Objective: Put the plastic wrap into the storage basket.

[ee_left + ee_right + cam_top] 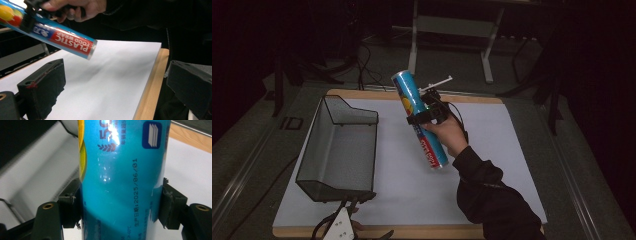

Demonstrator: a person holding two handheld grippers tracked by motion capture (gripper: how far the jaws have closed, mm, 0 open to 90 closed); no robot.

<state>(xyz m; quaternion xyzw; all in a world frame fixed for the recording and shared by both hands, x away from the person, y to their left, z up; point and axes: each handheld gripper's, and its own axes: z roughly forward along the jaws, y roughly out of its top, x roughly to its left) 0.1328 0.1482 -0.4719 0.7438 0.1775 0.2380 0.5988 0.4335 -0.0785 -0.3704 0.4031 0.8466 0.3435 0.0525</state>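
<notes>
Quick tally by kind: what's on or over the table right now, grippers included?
Blue plastic-wrap roll: 1, clamped in the right gripper
Black mesh basket: 1
White sheet covering the table: 1
Grippers: 2, with the left gripper at the near edge
Total: 5

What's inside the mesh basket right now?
Nothing visible: the mesh basket looks empty, with its dark floor showing. The near wall hides a strip of floor behind it.

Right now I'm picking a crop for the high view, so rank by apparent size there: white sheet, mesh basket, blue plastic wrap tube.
1. white sheet, by far the largest.
2. mesh basket.
3. blue plastic wrap tube, smallest, though it is lifted toward the camera in the right gripper.
</notes>
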